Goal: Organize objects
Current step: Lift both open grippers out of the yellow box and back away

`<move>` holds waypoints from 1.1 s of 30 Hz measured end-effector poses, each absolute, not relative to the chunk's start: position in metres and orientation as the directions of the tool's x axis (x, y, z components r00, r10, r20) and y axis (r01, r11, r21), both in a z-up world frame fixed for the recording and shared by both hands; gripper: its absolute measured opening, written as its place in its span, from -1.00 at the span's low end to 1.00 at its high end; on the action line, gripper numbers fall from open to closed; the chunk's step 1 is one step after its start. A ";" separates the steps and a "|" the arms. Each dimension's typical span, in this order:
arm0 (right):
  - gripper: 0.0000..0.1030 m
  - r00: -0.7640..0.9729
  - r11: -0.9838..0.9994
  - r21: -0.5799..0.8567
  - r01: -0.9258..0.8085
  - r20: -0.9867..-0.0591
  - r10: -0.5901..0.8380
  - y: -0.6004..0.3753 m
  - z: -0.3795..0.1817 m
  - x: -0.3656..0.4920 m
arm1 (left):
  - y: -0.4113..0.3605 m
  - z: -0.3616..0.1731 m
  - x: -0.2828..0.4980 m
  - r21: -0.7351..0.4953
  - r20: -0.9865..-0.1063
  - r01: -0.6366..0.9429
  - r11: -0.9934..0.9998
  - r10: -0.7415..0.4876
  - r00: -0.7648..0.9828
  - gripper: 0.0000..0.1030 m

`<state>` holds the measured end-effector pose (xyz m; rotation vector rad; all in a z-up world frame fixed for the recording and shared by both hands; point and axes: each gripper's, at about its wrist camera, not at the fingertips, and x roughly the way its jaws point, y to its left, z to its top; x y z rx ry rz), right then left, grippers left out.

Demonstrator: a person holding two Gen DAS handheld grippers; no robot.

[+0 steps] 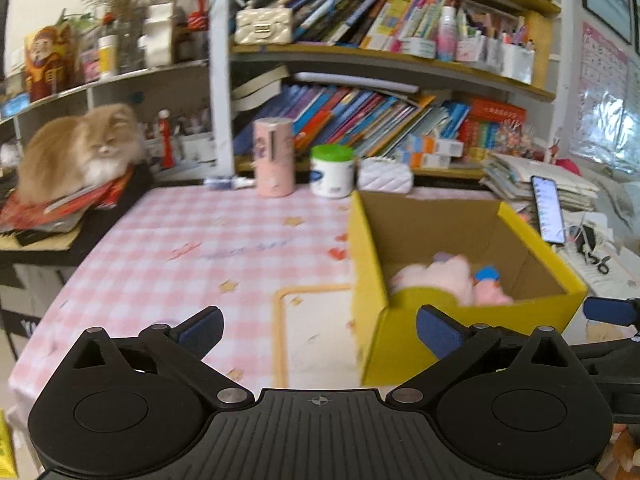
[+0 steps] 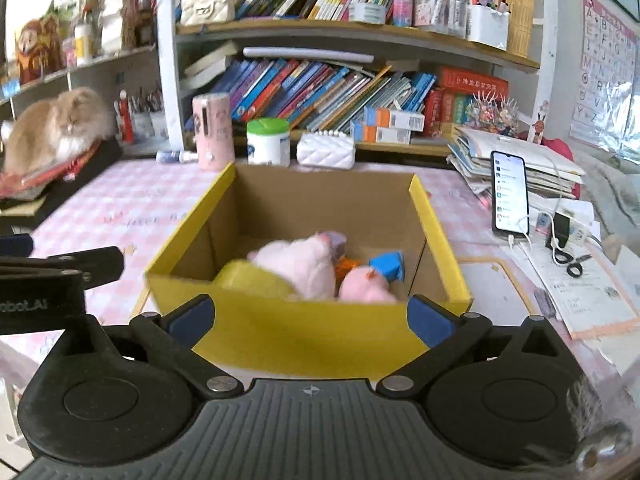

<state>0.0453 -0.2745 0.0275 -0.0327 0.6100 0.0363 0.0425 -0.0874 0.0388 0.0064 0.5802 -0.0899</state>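
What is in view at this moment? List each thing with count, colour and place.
box: 1, yellow outside, brown inside, on table
plush toys: 2, pink, inside box
blue item: 1, inside box, right of plush toys
tablecloth: 1, pink check
cat: 1, ginger-white, on books, far left
canister: 1, pink, behind box
jar: 1, white, green lid, behind box
phone: 1, lit, propped right
scissors: 1, black, right
left gripper: fingers open, empty
right gripper: fingers open, empty

Left gripper [image 1: 320,330] fingers spread wide, empty, beside yellow box [image 1: 400,344] holding plush toys [image 1: 448,280]
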 end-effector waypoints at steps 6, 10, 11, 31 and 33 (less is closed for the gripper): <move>1.00 0.792 0.998 -0.067 -0.013 -0.609 -0.031 -0.241 0.017 0.022 | -0.061 0.033 0.016 0.012 -0.565 0.044 0.999 -0.029 0.824 1.00; 1.00 0.768 0.998 -0.061 0.019 -0.639 -0.054 -0.226 0.012 0.010 | -0.050 0.025 0.002 0.046 -0.595 0.015 0.999 0.015 0.804 1.00; 1.00 0.762 0.998 -0.059 0.026 -0.645 -0.058 -0.223 0.012 0.008 | -0.046 0.023 -0.002 0.051 -0.597 0.011 0.999 0.022 0.802 1.00; 1.00 0.700 0.986 -0.116 0.116 -0.695 -0.164 -0.163 -0.010 -0.022 | -0.017 -0.002 -0.026 0.132 -0.660 -0.144 0.981 0.196 0.725 1.00; 1.00 0.698 0.986 -0.118 0.118 -0.696 -0.167 -0.161 -0.012 -0.024 | -0.016 -0.003 -0.027 0.134 -0.664 -0.147 0.980 0.199 0.721 1.00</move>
